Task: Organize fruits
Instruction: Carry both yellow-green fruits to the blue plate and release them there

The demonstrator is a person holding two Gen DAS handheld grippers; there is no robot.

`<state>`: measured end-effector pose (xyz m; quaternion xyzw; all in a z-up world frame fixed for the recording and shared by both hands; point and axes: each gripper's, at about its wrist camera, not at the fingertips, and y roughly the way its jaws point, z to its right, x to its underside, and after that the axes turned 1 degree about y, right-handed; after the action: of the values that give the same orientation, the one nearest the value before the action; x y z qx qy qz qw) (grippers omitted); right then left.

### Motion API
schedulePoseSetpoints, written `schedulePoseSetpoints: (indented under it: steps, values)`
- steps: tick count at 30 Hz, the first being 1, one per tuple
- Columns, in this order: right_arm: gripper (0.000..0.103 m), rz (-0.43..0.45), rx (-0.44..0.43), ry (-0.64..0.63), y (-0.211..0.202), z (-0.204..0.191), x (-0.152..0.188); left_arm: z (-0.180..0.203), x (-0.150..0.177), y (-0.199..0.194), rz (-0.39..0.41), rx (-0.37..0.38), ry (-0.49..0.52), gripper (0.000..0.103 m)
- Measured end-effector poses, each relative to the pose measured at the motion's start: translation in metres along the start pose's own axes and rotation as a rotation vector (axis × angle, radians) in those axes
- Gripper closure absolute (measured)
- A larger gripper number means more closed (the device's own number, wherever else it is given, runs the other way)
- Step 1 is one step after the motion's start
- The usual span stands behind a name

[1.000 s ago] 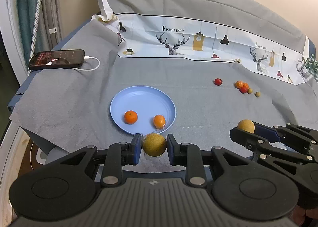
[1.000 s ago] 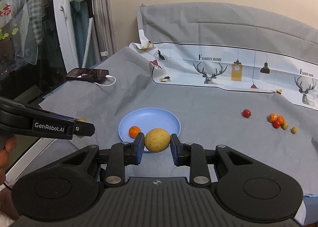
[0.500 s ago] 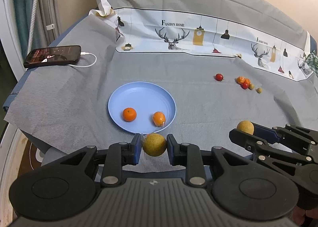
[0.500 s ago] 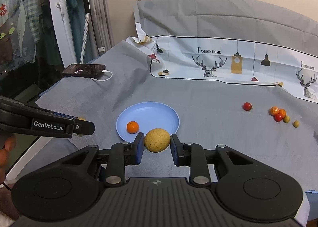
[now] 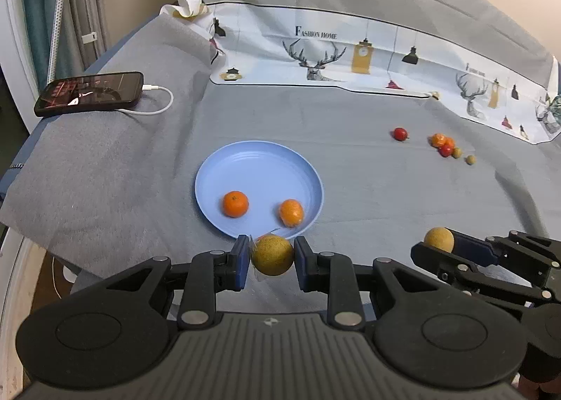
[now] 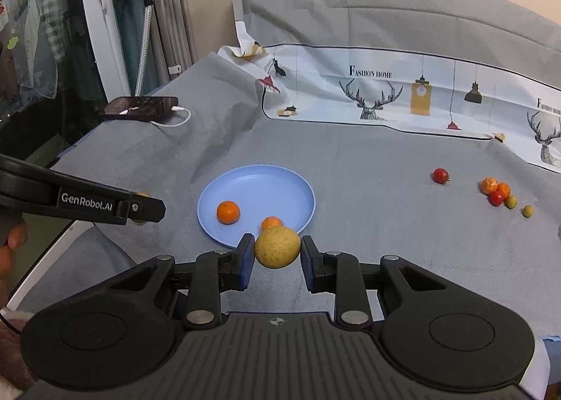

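A blue plate lies on the grey cloth and holds two small oranges. My left gripper is shut on a yellow-brown round fruit, just above the plate's near rim. My right gripper is shut on a second yellow-brown round fruit, also near the plate's near rim; it shows at the right of the left wrist view. Several small red, orange and green fruits lie on the cloth to the right.
A phone on a white cable lies at the far left of the cloth. A printed white cloth runs along the back. The table edge drops off at the left and front.
Both grippers have moved forward towards the plate, each still holding its fruit. The plate and its oranges have not moved.
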<state>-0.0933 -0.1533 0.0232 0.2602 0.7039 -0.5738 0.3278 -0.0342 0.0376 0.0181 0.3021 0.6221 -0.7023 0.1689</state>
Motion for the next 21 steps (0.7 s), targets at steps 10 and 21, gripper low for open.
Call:
schedulePoseSetpoints:
  steps: [10, 21]
  values:
    - [0.073, -0.050, -0.017, 0.011, 0.051, 0.005, -0.017, -0.012, -0.037, 0.056, -0.045, -0.035, -0.010, 0.073]
    - [0.073, -0.122, -0.035, 0.039, 0.137, 0.018, -0.038, -0.016, -0.076, 0.139, -0.121, -0.105, 0.016, 0.073]
